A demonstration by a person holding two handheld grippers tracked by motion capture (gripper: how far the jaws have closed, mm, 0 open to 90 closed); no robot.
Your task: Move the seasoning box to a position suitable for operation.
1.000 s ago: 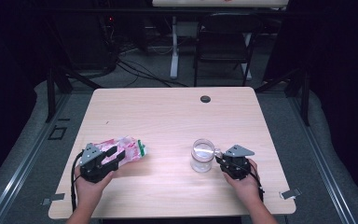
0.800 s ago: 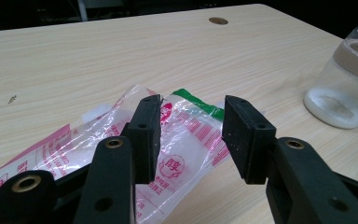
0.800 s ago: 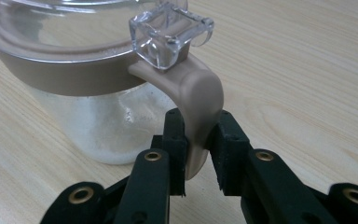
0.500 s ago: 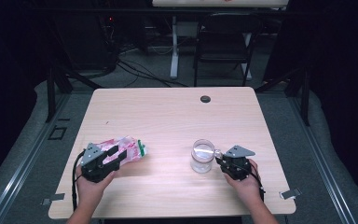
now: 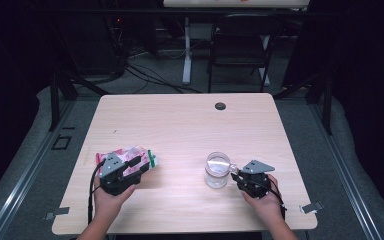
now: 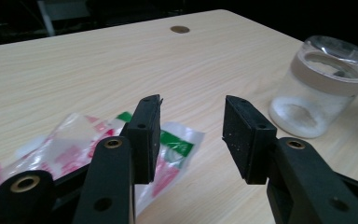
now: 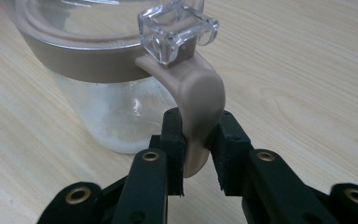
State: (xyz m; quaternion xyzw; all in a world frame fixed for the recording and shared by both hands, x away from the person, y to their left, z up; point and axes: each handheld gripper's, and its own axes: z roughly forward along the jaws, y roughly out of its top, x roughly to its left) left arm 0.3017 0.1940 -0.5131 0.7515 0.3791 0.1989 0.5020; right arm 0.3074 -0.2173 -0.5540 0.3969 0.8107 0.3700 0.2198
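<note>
A pink, white and green plastic bag [image 5: 130, 155] lies flat on the wooden table [image 5: 190, 125] at the front left. My left gripper [image 5: 136, 166] hovers over its near edge. In the left gripper view the left gripper [image 6: 191, 112] is open with nothing between its jaws, and the bag [image 6: 70, 144] lies below and left of them. A clear glass jar [image 5: 217, 172] with a tan rim band stands at the front right. My right gripper [image 7: 198, 126] is shut on the jar's tan handle [image 7: 200, 93], below a clear clasp [image 7: 177, 28].
A small dark grommet [image 5: 220, 106] sits in the tabletop near the far edge. Beyond the table stand a black chair [image 5: 240, 50] and cables on the floor. Bare wood lies between the bag and the jar [image 6: 319, 93].
My left gripper has shifted a little to the right over the bag, which has stayed put. The right gripper and the jar have not moved.
</note>
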